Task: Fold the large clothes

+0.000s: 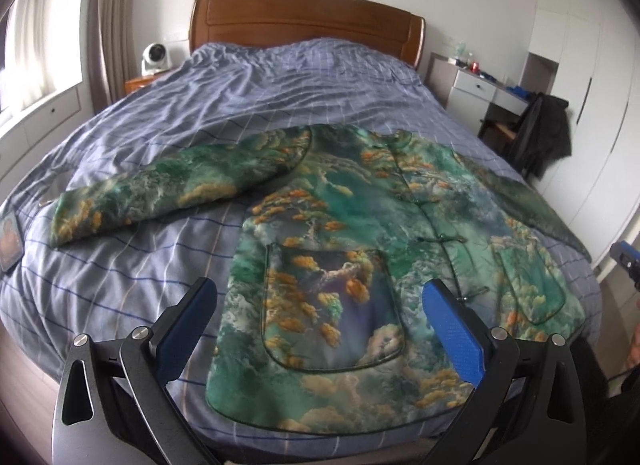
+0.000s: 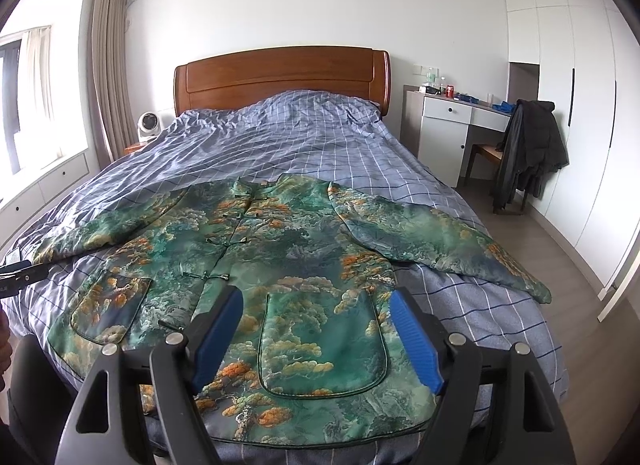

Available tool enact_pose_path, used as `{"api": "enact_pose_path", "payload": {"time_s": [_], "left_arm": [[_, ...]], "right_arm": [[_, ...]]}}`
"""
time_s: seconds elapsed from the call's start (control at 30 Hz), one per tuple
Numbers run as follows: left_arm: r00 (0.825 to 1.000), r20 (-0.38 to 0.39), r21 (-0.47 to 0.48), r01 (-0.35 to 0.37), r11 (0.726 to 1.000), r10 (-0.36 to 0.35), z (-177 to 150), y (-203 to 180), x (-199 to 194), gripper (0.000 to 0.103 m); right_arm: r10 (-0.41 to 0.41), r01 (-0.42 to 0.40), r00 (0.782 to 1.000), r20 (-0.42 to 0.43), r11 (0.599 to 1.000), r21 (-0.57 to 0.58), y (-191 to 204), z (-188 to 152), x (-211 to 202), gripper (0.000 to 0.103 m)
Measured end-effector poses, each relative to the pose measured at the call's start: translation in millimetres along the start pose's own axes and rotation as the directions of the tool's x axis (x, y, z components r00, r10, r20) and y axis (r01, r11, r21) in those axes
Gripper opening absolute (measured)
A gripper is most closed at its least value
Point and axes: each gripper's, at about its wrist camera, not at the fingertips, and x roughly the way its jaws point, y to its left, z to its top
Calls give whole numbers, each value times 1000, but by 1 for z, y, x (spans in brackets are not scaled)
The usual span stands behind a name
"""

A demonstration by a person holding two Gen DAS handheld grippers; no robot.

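A green padded jacket [image 1: 360, 233] with an orange and blue landscape print lies flat, front up, on the bed; it also shows in the right wrist view [image 2: 288, 249]. Its sleeves [image 1: 160, 193] [image 2: 440, 233] spread out to both sides. My left gripper [image 1: 320, 297] is open and empty, held above the left patch pocket [image 1: 332, 305] near the hem. My right gripper [image 2: 318, 309] is open and empty, above the right patch pocket [image 2: 324, 341]. Each gripper shows at the edge of the other view.
The bed has a blue checked duvet [image 2: 300, 137] and a wooden headboard [image 2: 280, 77]. A phone [image 1: 10, 241] lies at the bed's left edge. A white desk [image 2: 452, 121] and a chair with a dark coat [image 2: 528, 149] stand right. A small fan [image 2: 148, 125] is left.
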Motion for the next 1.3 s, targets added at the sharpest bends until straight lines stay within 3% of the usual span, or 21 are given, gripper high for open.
{"api": "enact_pose_path", "payload": {"time_s": [0.3,0.6,1.3], "left_arm": [[996,80,96,-36,995,28,9,-23,-20,102],[989,147,90,-25,996,12,25,-32,-36,102],[996,87,30,0,1000,-3,23,-27,-15,102]], "right_arm": [[2,-2,1000,-11,1000,2,-1,1,3,78],[-11,11,1000,0,1000,-1,-3,2,3,78],[-63,63,998,-9,998,21,-16,-4,10,80]]}}
